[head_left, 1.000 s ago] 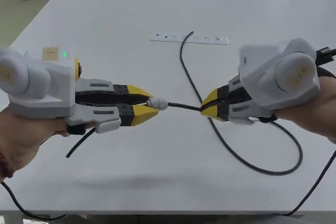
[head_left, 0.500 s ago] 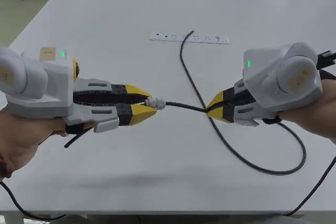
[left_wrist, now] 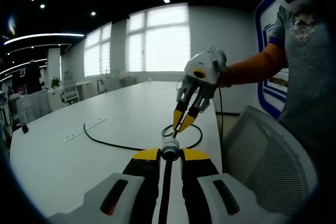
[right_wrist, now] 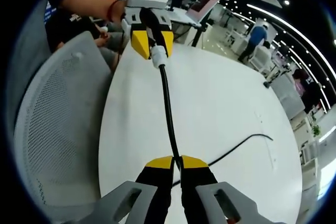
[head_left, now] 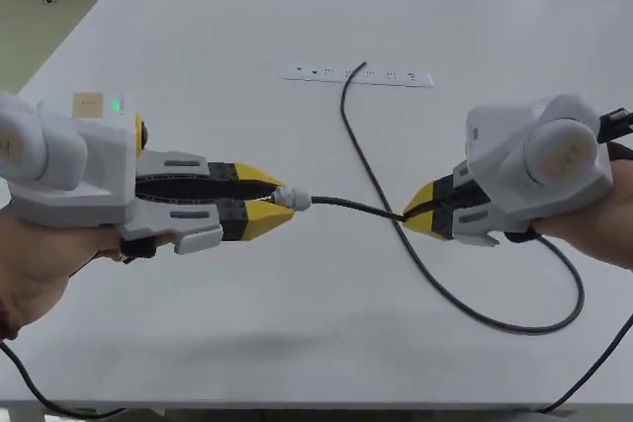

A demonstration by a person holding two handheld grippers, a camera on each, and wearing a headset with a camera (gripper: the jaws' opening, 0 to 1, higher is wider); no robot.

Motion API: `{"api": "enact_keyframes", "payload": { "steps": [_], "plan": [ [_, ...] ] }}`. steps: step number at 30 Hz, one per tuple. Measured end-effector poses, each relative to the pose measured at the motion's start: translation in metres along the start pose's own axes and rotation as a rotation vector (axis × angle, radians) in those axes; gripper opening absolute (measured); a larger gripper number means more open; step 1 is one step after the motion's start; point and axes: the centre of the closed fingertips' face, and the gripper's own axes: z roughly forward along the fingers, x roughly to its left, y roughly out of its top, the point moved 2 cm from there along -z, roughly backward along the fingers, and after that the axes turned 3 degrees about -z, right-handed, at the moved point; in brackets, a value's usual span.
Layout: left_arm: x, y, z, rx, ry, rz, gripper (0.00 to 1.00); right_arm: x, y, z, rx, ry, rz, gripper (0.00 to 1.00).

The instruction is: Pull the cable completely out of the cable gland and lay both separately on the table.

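Clamping gland [head_left: 293,199], left claw [head_left: 282,201]; right claw [head_left: 407,216] on cable [head_left: 346,205], mid table [head_left: 297,323].

Your left gripper [head_left: 281,200] lies level over the table, jaws pointing right and clamped on the cable gland [head_left: 295,200]. Your right gripper [head_left: 415,214] is right of the gland, tips facing it, pinched on the cable [head_left: 346,205]. Left hand [head_left: 40,264] and right hand [head_left: 593,229] grip the housings.

We are logging a black cable [head_left: 346,205], a pale grey cable gland [head_left: 294,200] and a white table [head_left: 247,96]. The left gripper [head_left: 285,202] and right gripper [head_left: 406,214] are showing white shells and black jaws tipped yellow.
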Motion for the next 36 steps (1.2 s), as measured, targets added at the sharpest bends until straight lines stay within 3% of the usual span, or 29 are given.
{"api": "enact_keyframes", "payload": {
  "steps": [7,20,23,27,30,32,36],
  "plan": [
    [-0.002,0.0,-0.001,-0.002,-0.003,-0.002,0.15,-0.001,-0.011,0.001,0.021,-0.003,0.027,0.0],
    [-0.009,0.0,0.003,0.007,-0.034,0.022,0.15,-0.003,-0.011,-0.001,0.02,-0.015,0.045,0.0],
    [-0.01,-0.002,0.004,0.02,-0.04,0.035,0.15,-0.006,0.007,-0.008,-0.031,-0.047,0.042,0.06],
    [-0.012,-0.001,0.007,0.018,-0.051,0.039,0.15,-0.002,0.048,-0.017,-0.141,-0.058,-0.022,0.08],
    [-0.013,0.001,0.008,0.015,-0.057,0.04,0.15,0.008,0.076,-0.02,-0.206,-0.021,-0.073,0.07],
    [-0.014,0.002,0.009,0.016,-0.059,0.044,0.15,0.014,0.088,-0.018,-0.207,-0.009,-0.131,0.07],
    [-0.015,0.004,0.009,0.014,-0.062,0.047,0.15,0.02,0.09,-0.008,-0.169,0.009,-0.184,0.06]
  ]
}}
